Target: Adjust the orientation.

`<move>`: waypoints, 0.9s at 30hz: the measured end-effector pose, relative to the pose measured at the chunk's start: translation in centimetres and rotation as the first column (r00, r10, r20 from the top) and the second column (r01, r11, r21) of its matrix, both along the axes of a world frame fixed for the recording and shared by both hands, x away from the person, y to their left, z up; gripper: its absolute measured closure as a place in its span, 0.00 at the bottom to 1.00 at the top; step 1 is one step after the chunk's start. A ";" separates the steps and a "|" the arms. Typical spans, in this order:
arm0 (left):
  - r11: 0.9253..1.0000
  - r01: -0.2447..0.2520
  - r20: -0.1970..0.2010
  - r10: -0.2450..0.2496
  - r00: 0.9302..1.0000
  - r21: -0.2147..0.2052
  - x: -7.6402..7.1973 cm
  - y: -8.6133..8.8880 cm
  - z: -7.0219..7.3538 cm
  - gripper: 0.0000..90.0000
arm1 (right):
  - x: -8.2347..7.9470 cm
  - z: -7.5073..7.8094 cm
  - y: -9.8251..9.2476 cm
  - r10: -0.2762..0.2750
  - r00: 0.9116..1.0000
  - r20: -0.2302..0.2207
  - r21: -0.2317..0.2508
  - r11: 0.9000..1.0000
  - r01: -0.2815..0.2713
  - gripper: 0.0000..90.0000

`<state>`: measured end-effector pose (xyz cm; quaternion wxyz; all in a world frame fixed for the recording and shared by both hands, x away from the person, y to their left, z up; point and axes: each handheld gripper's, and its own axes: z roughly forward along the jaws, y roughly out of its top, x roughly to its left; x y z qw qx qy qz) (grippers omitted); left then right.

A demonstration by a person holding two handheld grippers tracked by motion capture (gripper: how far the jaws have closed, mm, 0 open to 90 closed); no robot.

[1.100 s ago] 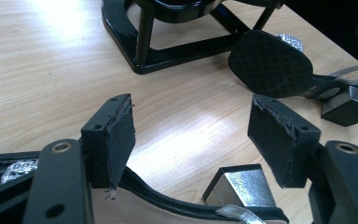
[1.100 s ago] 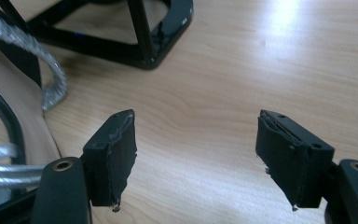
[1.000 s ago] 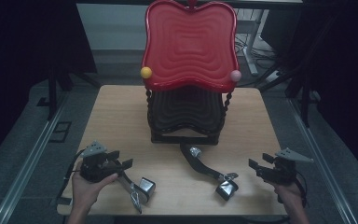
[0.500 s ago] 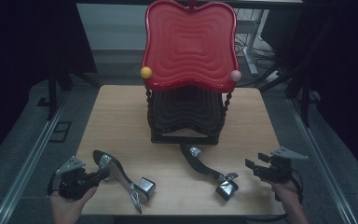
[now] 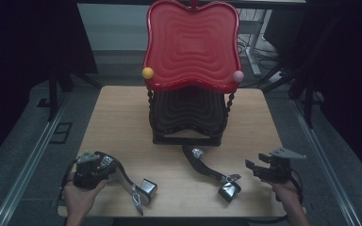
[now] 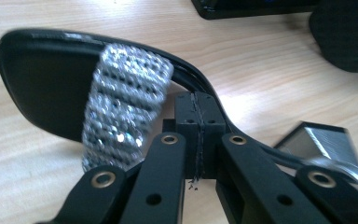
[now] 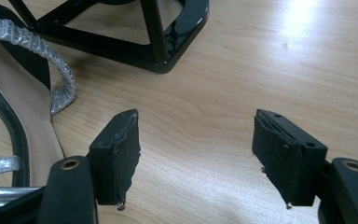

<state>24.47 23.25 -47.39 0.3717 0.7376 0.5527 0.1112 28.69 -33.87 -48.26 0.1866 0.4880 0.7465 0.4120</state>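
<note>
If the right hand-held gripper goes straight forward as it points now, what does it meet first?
Probably bare table, then the black stand base. The right hand-held gripper is open; the sandal lies off to one side. Depth is unclear.

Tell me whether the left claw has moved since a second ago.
Yes. The left claw has shifted left, away from the black stand, toward the table's left edge, and closed on the left sandal.

- The left hand [image 5: 78, 195] comes in from the bottom left edge of the high view, fingers wrapped round the body of the left tool [image 5: 104, 165].
- In the left gripper view that tool's jaws are pressed flat together, pad against pad, having just been closing.
- The right hand [image 5: 285, 192] holds the right tool [image 5: 254, 168] low, pointing left.
- Its jaws stand wide apart, pads [image 7: 120, 149] facing each other.
</note>
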 end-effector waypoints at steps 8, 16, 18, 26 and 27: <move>1.000 0.020 -0.022 -0.021 1.000 -0.013 2.2 -0.9 -0.6 1.00 | -0.2 -0.2 0.0 -0.005 1.000 -0.012 0.000 1.000 0.005 0.36; 0.998 0.034 -0.048 -0.037 0.998 -0.058 4.1 -2.0 -1.3 1.00 | -0.4 -0.2 0.0 -0.005 1.000 -0.011 -0.016 1.000 0.005 0.36; 0.997 0.041 -0.044 -0.044 0.998 -0.062 4.1 -2.3 -0.9 1.00 | -0.5 -0.2 0.1 -0.005 1.000 -0.011 -0.020 1.000 0.005 0.36; 0.991 0.114 -0.033 -0.117 0.993 -0.063 5.0 -6.4 1.4 1.00 | -0.5 -0.3 0.2 -0.005 1.000 -0.016 -0.038 0.999 0.005 0.36; 0.989 0.133 -0.039 -0.136 0.990 -0.060 5.2 -7.5 1.6 1.00 | -0.5 -0.3 0.2 -0.005 1.000 -0.016 -0.041 0.999 0.005 0.36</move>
